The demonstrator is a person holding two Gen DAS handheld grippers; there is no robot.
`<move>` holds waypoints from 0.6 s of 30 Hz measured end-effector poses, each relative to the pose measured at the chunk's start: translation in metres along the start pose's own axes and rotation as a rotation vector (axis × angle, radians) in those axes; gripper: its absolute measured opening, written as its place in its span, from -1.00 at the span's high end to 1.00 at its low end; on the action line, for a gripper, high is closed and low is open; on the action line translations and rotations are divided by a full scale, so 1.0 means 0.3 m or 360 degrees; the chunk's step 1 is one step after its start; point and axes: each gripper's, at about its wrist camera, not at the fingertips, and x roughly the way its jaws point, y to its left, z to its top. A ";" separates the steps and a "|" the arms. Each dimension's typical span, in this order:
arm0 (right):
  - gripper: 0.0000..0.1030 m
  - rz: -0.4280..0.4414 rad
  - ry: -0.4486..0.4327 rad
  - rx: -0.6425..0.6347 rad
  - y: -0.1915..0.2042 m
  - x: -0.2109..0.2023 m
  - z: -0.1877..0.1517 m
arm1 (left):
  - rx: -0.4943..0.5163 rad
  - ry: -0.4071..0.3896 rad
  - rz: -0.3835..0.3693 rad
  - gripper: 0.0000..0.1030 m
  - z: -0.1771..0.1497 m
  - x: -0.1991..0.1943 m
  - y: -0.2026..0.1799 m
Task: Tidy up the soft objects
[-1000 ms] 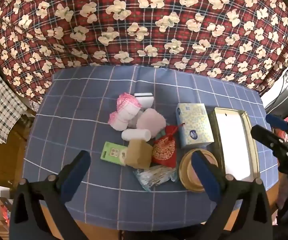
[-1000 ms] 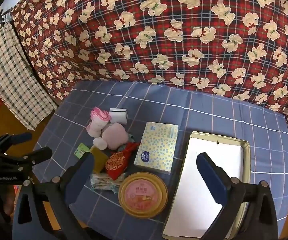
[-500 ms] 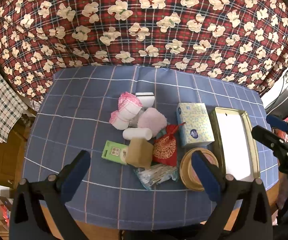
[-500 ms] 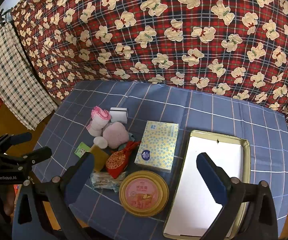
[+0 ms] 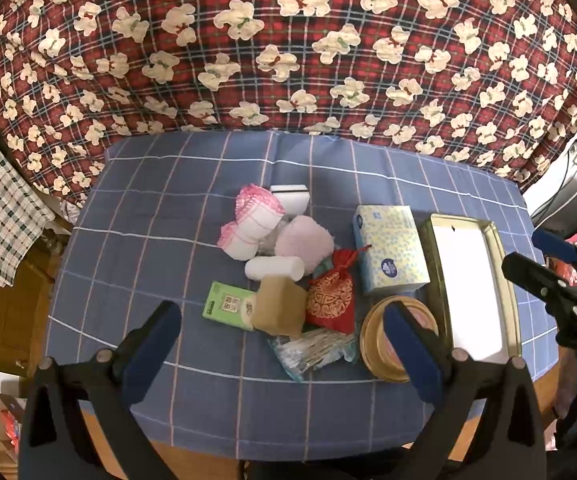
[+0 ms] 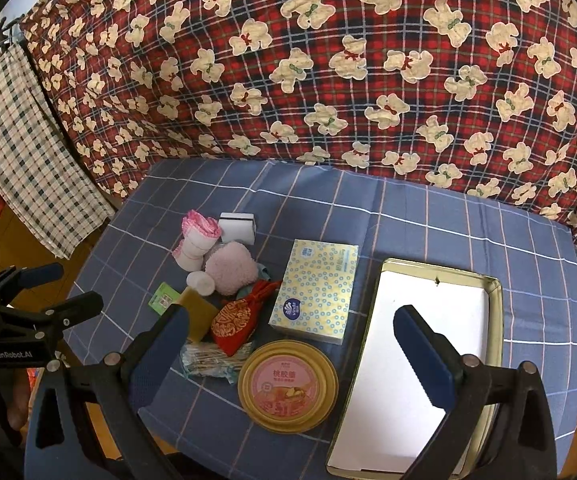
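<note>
A heap of small things lies mid-table: a pink-edged rolled cloth (image 5: 254, 220), a fluffy pink puff (image 5: 304, 242), a white roll (image 5: 274, 269), a white sponge (image 5: 290, 196), a tan sponge block (image 5: 280, 308), a red embroidered pouch (image 5: 330, 300) and a blue-dotted tissue pack (image 5: 390, 254). A metal tray (image 6: 492, 292) with a white bottom lies to the right. My left gripper (image 5: 284, 350) is open and empty, held above the table's near edge. My right gripper (image 6: 292, 354) is open and empty, held over the round tin and the tray's near end.
A green card pack (image 5: 228, 306), a clear bag of cotton swabs (image 5: 314, 350) and a round gold-rimmed tin (image 6: 288, 384) lie at the heap's near side. The table has a blue checked cloth (image 5: 160, 216). A red bear-print cloth (image 5: 288, 48) hangs behind.
Both views have drifted only slightly. Nothing on the table has moved, and both grippers stay open.
</note>
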 end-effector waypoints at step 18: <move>-0.99 0.0003 0.0007 0.0002 -0.002 0.016 0.005 | -0.0004 0.0006 0.0003 -0.99 -0.005 0.009 -0.024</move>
